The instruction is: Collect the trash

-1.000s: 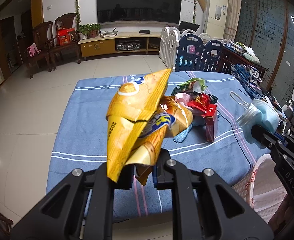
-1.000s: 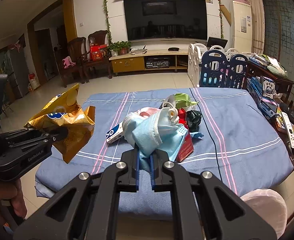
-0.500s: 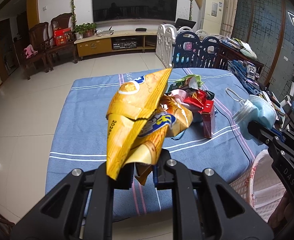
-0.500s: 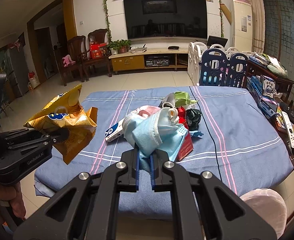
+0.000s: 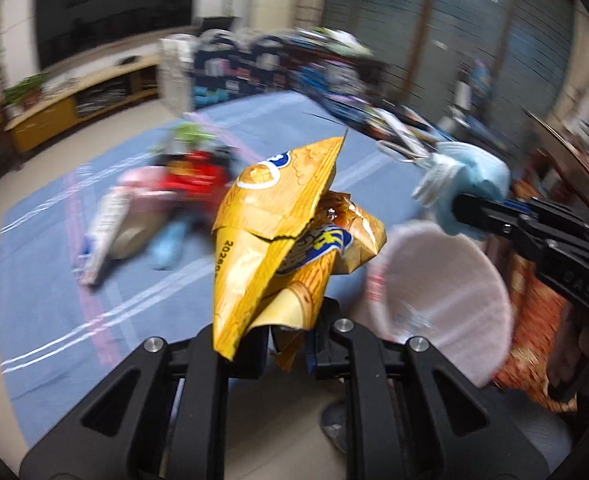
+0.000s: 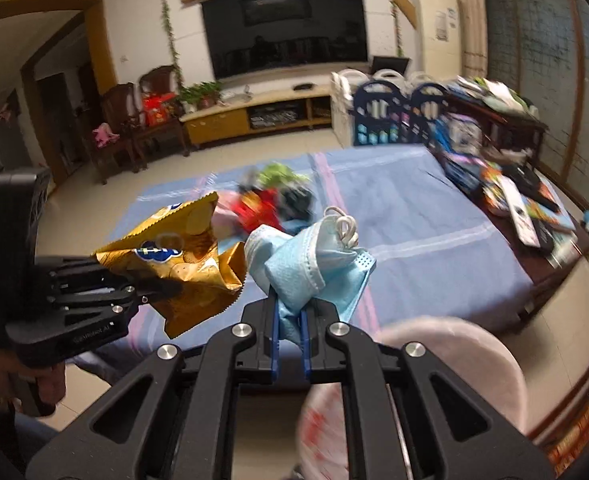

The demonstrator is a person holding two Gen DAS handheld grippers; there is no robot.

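My left gripper [image 5: 284, 350] is shut on a crumpled yellow snack bag [image 5: 278, 232], held up in the air; the same snack bag [image 6: 174, 256] shows at the left of the right wrist view, in the left gripper [image 6: 166, 286]. Light blue face masks [image 6: 310, 264] are pinched in my shut right gripper [image 6: 290, 344], and the masks [image 5: 466, 184] also appear at the right of the left wrist view. A bin lined with a pink-white bag [image 5: 442, 300] stands below and right of both grippers, by the table's near corner [image 6: 450, 360]. More trash [image 5: 166, 204] lies piled on the blue tablecloth [image 6: 406, 220].
A side table [image 6: 526, 200] cluttered with books and remotes runs along the right. A dark cable [image 6: 326, 196] crosses the cloth. Tiled floor [image 6: 262, 152] lies beyond the table, with a TV cabinet, wooden chairs and a child fence at the back. A hand [image 6: 46, 388] holds the left tool.
Both grippers have swung to the right with their loads, away from the table middle toward the lined bin, which now fills much more of both views. The left view is motion-blurred.
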